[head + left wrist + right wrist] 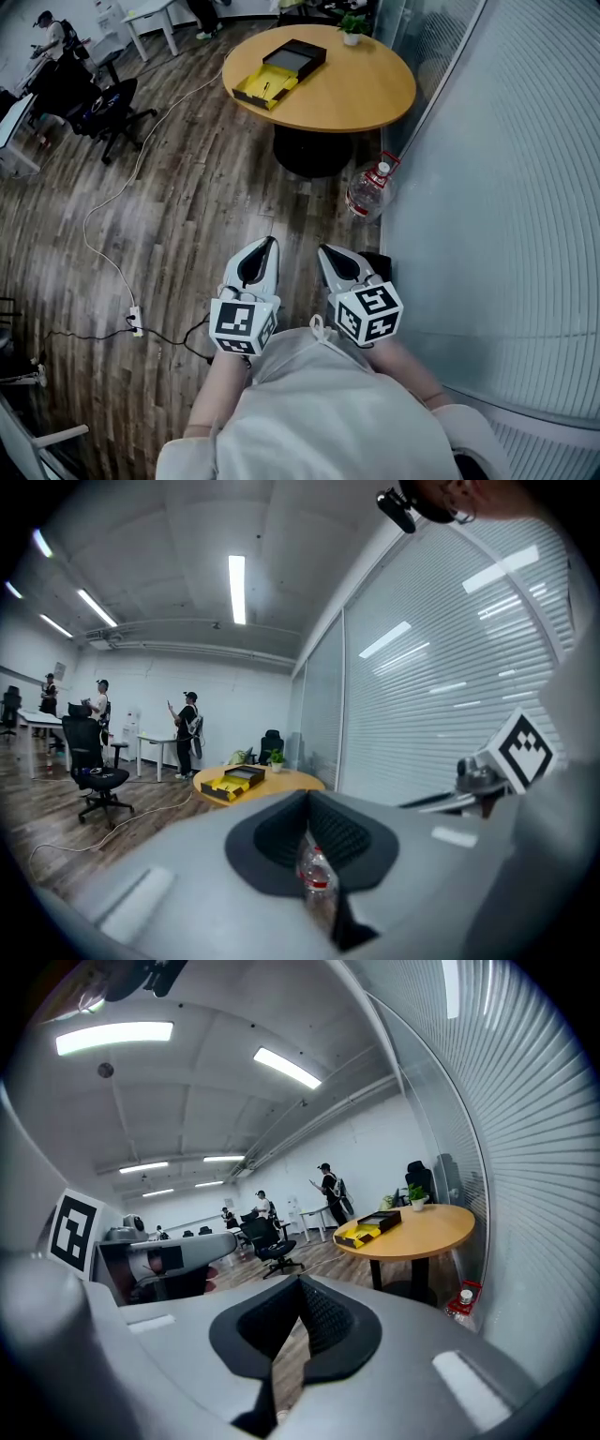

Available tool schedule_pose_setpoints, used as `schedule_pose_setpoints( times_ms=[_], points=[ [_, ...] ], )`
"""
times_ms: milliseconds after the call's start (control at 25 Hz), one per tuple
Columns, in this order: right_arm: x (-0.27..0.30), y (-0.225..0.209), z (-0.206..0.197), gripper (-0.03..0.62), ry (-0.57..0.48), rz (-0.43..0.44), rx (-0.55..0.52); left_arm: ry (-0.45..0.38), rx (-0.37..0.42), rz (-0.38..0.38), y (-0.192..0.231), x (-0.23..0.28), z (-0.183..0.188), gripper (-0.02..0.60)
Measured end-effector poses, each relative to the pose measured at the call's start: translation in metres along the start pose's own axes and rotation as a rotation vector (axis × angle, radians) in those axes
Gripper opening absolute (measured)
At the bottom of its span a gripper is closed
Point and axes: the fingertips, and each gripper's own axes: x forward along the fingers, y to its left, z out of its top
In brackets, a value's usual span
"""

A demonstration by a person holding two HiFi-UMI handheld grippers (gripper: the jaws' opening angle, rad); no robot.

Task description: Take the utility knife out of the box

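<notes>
An open black and yellow box (281,73) lies on the round wooden table (366,94) far ahead of me; it also shows as the box (234,782) in the left gripper view and the box (368,1230) in the right gripper view. At this distance I cannot make out the utility knife inside. My left gripper (270,244) and right gripper (325,251) are held side by side close to my body, over the wooden floor, well short of the table. Both pairs of jaws are shut with nothing in them.
A large water bottle (368,190) stands on the floor by the table's base, next to the glass wall with blinds (506,187) on the right. A potted plant (352,26) sits at the table's far edge. An office chair (108,108) and a floor cable with power strip (136,321) are at left.
</notes>
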Motion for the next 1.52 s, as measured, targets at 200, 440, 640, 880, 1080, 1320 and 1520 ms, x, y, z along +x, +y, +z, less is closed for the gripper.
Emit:
schedule_pose_setpoints(
  times_ms=[200,440,640,880,1080,1320,1520],
  points=[
    [0.008,-0.004,-0.007,-0.001,0.009,0.002,0.03,0.029,0.015,-0.005,0.004,0.007,-0.009,0.006],
    [0.029,-0.014,-0.011,-0.001,0.048,-0.02,0.049,0.055,-0.011,-0.032,0.015,0.027,-0.023,0.006],
    [0.063,-0.018,0.0,0.0,0.045,-0.062,0.064,0.062,-0.009,-0.068,0.048,0.05,-0.019,0.006],
    [0.133,-0.009,0.008,0.0,0.07,-0.101,0.087,0.077,-0.022,-0.086,0.121,0.076,-0.016,0.006],
    [0.205,0.006,0.031,0.0,0.065,-0.136,0.101,0.06,-0.028,-0.103,0.2,0.105,0.003,0.006],
    [0.293,0.027,0.051,0.0,0.072,-0.171,0.126,0.072,-0.024,-0.123,0.293,0.137,0.012,0.006],
    [0.361,0.05,0.071,0.0,0.057,-0.195,0.134,0.085,-0.013,-0.152,0.361,0.153,0.022,0.006]
  ],
)
